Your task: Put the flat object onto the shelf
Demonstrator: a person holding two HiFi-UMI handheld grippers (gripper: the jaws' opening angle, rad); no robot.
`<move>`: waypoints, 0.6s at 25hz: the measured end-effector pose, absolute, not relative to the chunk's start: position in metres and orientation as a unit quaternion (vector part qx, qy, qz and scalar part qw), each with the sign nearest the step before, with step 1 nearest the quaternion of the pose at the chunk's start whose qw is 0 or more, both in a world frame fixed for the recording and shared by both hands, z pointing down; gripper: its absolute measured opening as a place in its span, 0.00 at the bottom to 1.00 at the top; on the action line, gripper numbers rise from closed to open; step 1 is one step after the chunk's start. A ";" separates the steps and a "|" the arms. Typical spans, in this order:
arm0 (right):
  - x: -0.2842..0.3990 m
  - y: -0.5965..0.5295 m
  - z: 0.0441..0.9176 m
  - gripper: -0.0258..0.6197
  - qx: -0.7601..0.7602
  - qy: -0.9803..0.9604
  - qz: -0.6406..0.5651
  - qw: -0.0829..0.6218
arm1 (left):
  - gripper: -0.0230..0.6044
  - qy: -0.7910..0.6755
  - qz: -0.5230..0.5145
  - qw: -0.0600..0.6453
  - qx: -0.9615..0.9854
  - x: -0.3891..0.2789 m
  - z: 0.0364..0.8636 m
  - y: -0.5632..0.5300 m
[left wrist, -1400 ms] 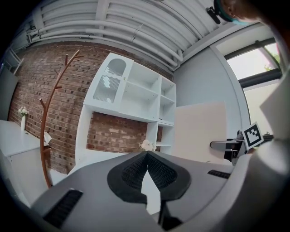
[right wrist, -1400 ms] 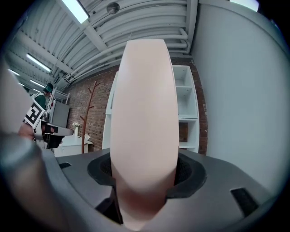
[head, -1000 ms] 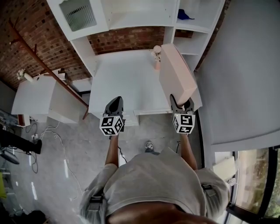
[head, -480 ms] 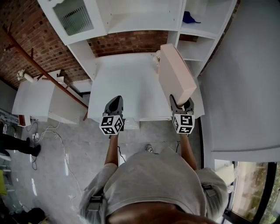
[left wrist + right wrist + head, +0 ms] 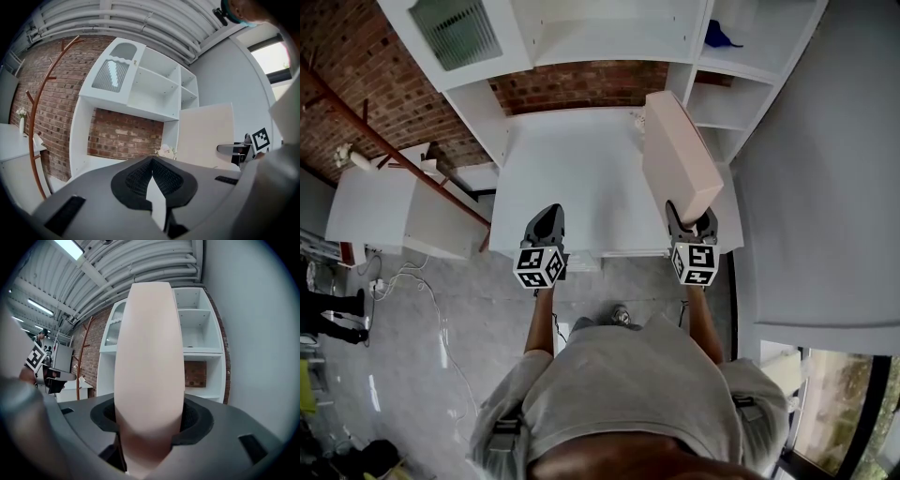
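Note:
The flat object (image 5: 680, 155) is a pale pink slab standing on edge above the right side of the white desk (image 5: 572, 178). My right gripper (image 5: 690, 217) is shut on its near end; in the right gripper view the flat object (image 5: 149, 362) rises from between the pads of my right gripper (image 5: 149, 430) and covers the middle of the white shelf unit (image 5: 197, 333). My left gripper (image 5: 546, 220) hangs over the desk's front edge, shut and empty. The left gripper view shows my left gripper (image 5: 152, 176), the shelf unit (image 5: 154, 79) ahead and the flat object (image 5: 206, 133) to its right.
A white shelf unit (image 5: 609, 37) with open compartments stands behind the desk, and a blue thing (image 5: 719, 36) lies on its right shelf. A small flower ornament (image 5: 636, 116) sits at the desk's back. A red coat rack (image 5: 356, 103) and white side table (image 5: 403, 211) stand left.
The flat object has shifted slightly forward toward the shelves and now hides more of the ornament behind it. Both grippers hold their grip state and have hardly moved.

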State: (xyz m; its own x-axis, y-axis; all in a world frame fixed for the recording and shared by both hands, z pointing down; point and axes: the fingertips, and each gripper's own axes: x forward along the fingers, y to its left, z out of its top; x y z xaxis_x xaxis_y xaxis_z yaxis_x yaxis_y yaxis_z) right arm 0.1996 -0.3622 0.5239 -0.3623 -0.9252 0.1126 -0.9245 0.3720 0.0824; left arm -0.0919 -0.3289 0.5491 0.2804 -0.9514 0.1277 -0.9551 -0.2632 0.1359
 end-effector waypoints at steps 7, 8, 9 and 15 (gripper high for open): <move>0.182 -0.363 0.529 0.48 0.576 -0.814 0.003 0.075 | 0.06 -0.585 0.011 0.096 0.805 -0.111 0.551 -0.339; 0.178 -0.362 0.529 0.48 0.579 -0.812 0.003 0.075 | 0.06 -0.583 0.011 0.095 0.807 -0.115 0.550 -0.341; 0.175 -0.362 0.528 0.48 0.582 -0.809 0.003 0.075 | 0.06 -0.580 0.011 0.095 0.809 -0.119 0.549 -0.343; 0.151 -0.359 0.524 0.48 0.597 -0.798 -0.001 0.080 | 0.06 -0.565 0.005 0.091 0.820 -0.145 0.544 -0.353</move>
State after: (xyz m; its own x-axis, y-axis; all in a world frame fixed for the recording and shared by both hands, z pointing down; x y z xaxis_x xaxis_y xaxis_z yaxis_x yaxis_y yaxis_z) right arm 0.1512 -0.3594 0.5238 -0.2746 -0.9532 0.1264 -0.9530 0.2873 0.0958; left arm -0.1454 -0.3533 0.5437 0.3615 -0.9257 0.1112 -0.9275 -0.3449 0.1442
